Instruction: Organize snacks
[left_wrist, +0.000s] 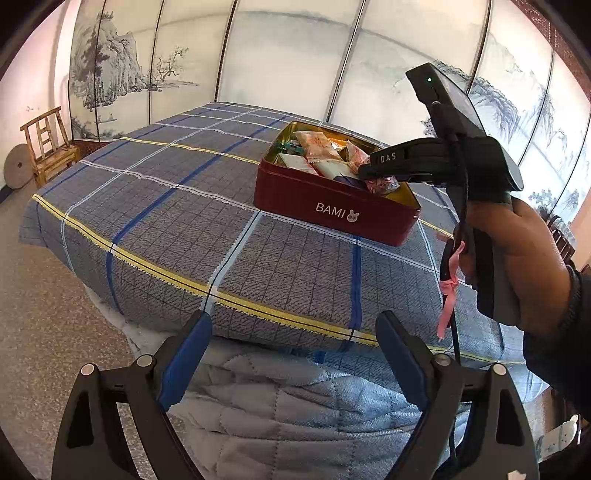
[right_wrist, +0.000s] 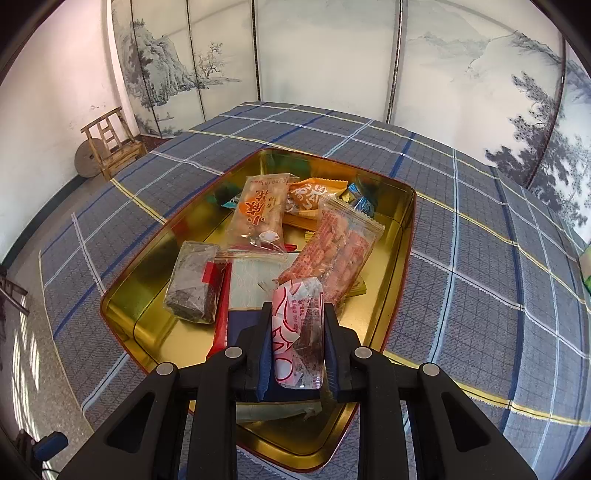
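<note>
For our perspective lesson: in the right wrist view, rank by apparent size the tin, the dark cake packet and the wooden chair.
1. Tin
2. Dark cake packet
3. Wooden chair

The chair stands far away, so it only looks smallest.

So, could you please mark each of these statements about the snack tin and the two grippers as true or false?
1. The right gripper is shut on a pink-and-white snack packet. True.
2. The left gripper holds a snack. False: its jaws stand open with nothing between them.
3. The red tin has its lid on. False: it is open, with wrapped snacks lying inside.
4. The tin sits on a plaid bed cover. True.
5. The held packet hangs over the tin's gold interior. True.
6. The wooden chair stands on the bed. False: it stands on the floor beside the wall.
</note>
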